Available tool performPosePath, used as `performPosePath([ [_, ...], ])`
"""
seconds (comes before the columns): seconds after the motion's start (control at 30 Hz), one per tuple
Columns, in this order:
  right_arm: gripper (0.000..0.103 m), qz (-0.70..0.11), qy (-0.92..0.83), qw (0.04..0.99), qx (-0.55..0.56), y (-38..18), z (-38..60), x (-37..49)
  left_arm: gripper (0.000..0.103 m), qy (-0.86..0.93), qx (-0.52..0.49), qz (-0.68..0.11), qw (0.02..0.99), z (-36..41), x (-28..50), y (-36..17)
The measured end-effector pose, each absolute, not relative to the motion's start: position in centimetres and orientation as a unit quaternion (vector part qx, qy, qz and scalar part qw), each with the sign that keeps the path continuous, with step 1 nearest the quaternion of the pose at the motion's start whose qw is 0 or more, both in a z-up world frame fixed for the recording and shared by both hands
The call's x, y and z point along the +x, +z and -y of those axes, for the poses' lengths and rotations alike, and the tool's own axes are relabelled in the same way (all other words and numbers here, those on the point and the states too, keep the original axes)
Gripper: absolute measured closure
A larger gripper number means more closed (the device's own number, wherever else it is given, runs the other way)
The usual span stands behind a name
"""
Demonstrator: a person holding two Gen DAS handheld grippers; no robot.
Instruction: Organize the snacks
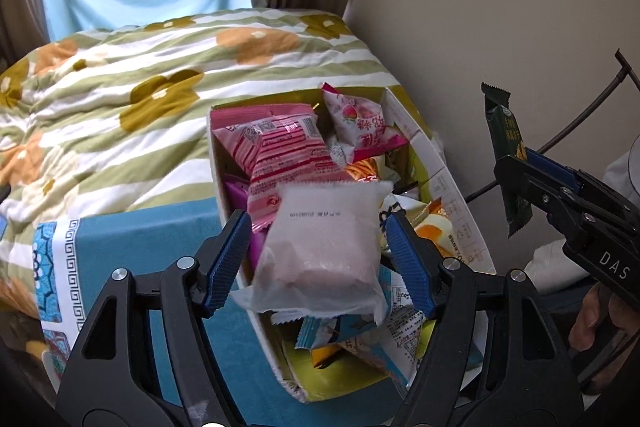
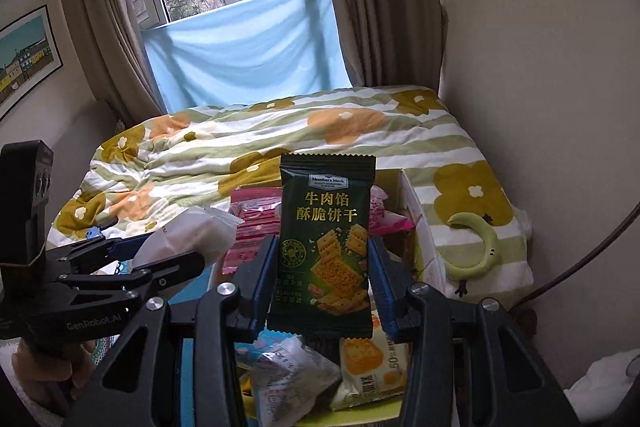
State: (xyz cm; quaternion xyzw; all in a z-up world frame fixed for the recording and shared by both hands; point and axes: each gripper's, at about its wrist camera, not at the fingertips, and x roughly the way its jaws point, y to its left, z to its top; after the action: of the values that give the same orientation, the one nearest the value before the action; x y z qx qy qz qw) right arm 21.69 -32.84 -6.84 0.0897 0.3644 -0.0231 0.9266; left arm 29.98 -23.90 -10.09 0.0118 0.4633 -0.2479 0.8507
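While both grippers hover over the full snack box point(image 1: 452, 187) beside the bed point(image 1: 120, 99), mid-sort: left fingers point(image 1: 228, 259) spread around, maybe touching, a frosted white packet point(image 1: 324, 247), right fingers point(image 2: 380, 279) clamped on a green cracker packet point(image 2: 326, 243), each likely needing its own group next.

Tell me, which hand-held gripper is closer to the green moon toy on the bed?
Right. The right hand-held gripper, holding the green snack, is just left of the moon toy. The left hand-held gripper is farther left, past the box.
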Motion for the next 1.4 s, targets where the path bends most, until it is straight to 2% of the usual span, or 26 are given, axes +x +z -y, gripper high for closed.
performPosePath([
  [0.03,0.063,-0.369,-0.021,0.925,0.091,-7.2,33.6,21.6,0.005,-0.239,0.012,-0.466,0.852,24.0,29.8,-10.4],
  [0.07,0.063,-0.373,-0.018,0.923,0.093,-7.5,34.3,21.6,0.000,-0.231,0.010,-0.466,0.854,24.1,29.5,-10.6],
  [0.4,0.063,-0.397,0.029,0.912,0.103,-9.0,36.6,21.7,0.000,-0.168,0.015,-0.472,0.866,20.4,26.7,-10.0],
  [0.6,0.063,-0.406,0.073,0.907,0.090,-8.8,34.9,22.4,0.000,-0.132,0.006,-0.473,0.871,18.6,25.9,-9.6],
  [0.87,0.062,-0.444,0.119,0.884,0.088,-11.3,32.7,24.7,0.000,-0.101,0.012,-0.476,0.873,16.5,24.5,-9.7],
  [0.9,0.059,-0.447,0.120,0.882,0.088,-11.7,32.5,24.8,0.000,-0.099,0.012,-0.475,0.874,16.2,24.2,-9.7],
  [0.97,0.044,-0.450,0.118,0.881,0.086,-12.2,32.2,24.7,0.000,-0.093,0.013,-0.473,0.876,15.6,23.4,-9.9],
  [1.0,0.020,-0.449,0.113,0.882,0.083,-12.3,32.0,24.4,0.000,-0.090,0.015,-0.474,0.876,15.4,23.0,-10.1],
  [1.03,0.007,-0.448,0.109,0.884,0.082,-12.3,31.9,24.1,0.000,-0.090,0.015,-0.475,0.875,15.1,22.6,-10.3],
  [1.2,0.005,-0.452,0.081,0.885,0.075,-12.4,31.2,20.7,0.000,-0.103,0.016,-0.472,0.876,13.4,20.0,-10.4],
  [1.4,0.005,-0.415,0.055,0.905,0.073,-10.0,29.6,16.2,0.000,-0.110,0.023,-0.420,0.901,10.7,16.2,-7.0],
])
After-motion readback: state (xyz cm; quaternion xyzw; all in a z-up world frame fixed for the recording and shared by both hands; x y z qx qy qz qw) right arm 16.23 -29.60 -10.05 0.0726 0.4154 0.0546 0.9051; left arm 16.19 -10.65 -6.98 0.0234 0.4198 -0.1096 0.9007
